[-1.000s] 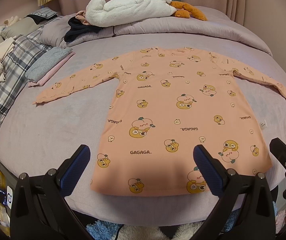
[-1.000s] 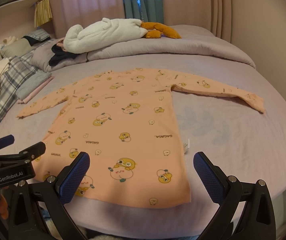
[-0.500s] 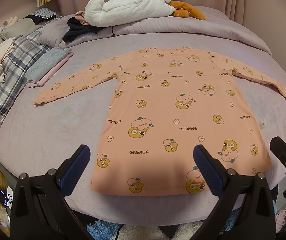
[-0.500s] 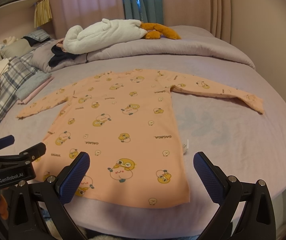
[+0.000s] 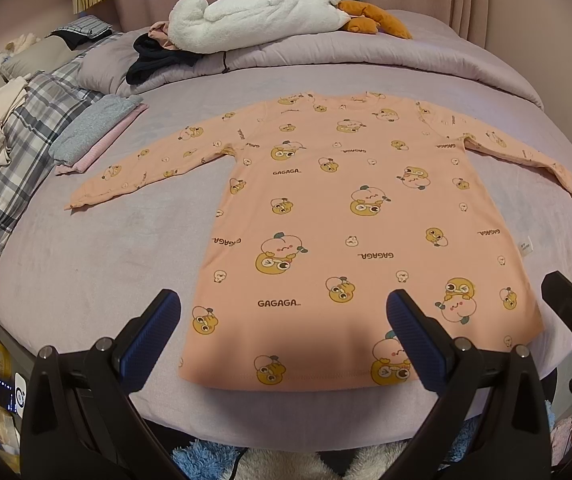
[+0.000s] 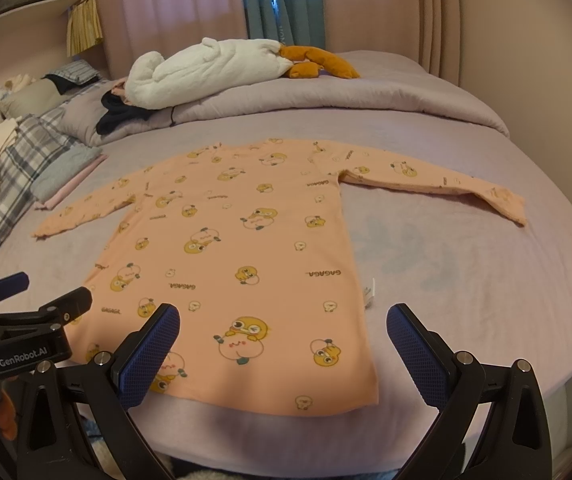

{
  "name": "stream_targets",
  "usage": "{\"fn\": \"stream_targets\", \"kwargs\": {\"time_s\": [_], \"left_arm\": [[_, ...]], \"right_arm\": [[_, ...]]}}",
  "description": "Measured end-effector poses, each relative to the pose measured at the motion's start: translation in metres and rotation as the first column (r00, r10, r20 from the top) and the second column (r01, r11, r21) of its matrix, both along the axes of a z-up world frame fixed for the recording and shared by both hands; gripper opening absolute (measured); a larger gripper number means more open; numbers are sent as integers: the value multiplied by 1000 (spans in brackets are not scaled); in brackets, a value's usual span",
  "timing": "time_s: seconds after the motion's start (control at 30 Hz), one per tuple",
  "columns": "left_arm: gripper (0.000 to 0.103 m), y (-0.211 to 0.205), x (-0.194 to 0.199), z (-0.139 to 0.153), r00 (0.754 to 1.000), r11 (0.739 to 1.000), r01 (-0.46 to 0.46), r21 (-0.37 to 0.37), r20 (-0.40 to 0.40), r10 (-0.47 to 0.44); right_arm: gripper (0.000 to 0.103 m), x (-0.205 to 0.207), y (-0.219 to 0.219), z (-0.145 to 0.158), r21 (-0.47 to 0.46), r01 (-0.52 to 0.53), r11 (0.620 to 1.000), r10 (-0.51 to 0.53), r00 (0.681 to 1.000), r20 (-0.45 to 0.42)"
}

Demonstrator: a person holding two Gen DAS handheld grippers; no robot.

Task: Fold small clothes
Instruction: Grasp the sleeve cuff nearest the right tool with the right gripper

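Observation:
A small peach long-sleeved shirt with duck prints lies flat on the lilac bed, both sleeves spread out, hem toward me. It also shows in the right wrist view. My left gripper is open and empty, hovering above the hem near the bed's front edge. My right gripper is open and empty, above the hem's right corner. The left gripper's body shows at the left of the right wrist view. A white label sticks out of the shirt's right side seam.
A white fluffy plush with orange feet lies on the rolled duvet at the back. Dark clothes sit beside it. Folded grey and pink clothes and a plaid blanket lie at the left.
Both grippers have eased very slightly forward toward the shirt. The shirt has not moved and both grippers stay open.

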State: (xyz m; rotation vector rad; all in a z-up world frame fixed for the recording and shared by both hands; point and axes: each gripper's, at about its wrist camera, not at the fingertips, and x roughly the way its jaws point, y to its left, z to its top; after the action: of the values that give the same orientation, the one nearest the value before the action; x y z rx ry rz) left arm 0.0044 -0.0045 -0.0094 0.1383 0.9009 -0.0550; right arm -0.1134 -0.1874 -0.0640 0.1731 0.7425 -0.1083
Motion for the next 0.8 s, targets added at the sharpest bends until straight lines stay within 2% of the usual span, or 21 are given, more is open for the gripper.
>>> {"fn": "stream_targets", "kwargs": {"time_s": [0.33,0.53,0.6,0.67,0.73,0.8], "left_arm": [[103,-3,-1,-3,1000,1000,3,-1,-6,-3],[103,-2,4,-7,1000,999,17,-45,-22,-18],[103,-1,7,-7,999,996,20,-82,-24,-22],[103,2,11,-7,999,991,29,-129,-30,-33],[103,3,17,-9,998,983,41,-177,-44,-49],[103,8,27,-15,995,967,39,-252,-79,-61]], "right_arm": [[102,-1,-3,0,5,3,1000,-3,1000,-5],[102,0,-9,-4,36,2,999,-2,1000,-10],[102,1,-13,-6,78,-12,997,13,1000,-6],[102,3,-23,-10,163,-30,986,30,1000,2],[102,6,-41,-17,259,-31,965,28,1000,15],[102,10,-62,-28,345,15,939,-17,1000,0]]}}
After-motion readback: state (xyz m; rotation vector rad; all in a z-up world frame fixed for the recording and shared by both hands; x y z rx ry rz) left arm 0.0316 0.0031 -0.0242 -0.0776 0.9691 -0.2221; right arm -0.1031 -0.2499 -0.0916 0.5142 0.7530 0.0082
